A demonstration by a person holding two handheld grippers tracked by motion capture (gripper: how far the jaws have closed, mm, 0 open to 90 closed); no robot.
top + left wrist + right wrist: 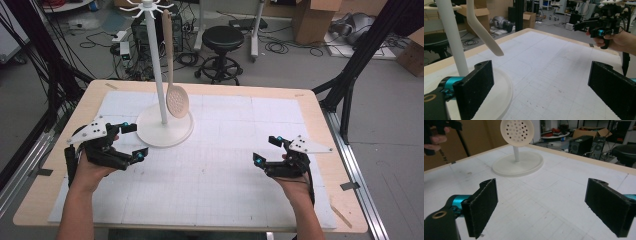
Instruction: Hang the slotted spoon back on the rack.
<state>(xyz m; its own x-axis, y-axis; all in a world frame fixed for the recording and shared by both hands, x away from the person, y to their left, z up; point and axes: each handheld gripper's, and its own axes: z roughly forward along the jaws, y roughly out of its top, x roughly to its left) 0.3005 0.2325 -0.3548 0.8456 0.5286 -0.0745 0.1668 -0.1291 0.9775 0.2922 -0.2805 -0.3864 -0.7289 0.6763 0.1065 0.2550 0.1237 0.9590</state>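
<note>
The slotted spoon (175,95) hangs by its handle from a hook at the top of the white stand (164,131), which sits towards the far left of the table (310,107); its perforated bowl hangs just above the round base, perhaps just touching the pole. So the hanging looks done. Both tools are empty: the left gripper (131,142), near the base, and the right gripper (266,149), towards the right edge, have jaws spread wide. What seems left is pulling away.
</note>
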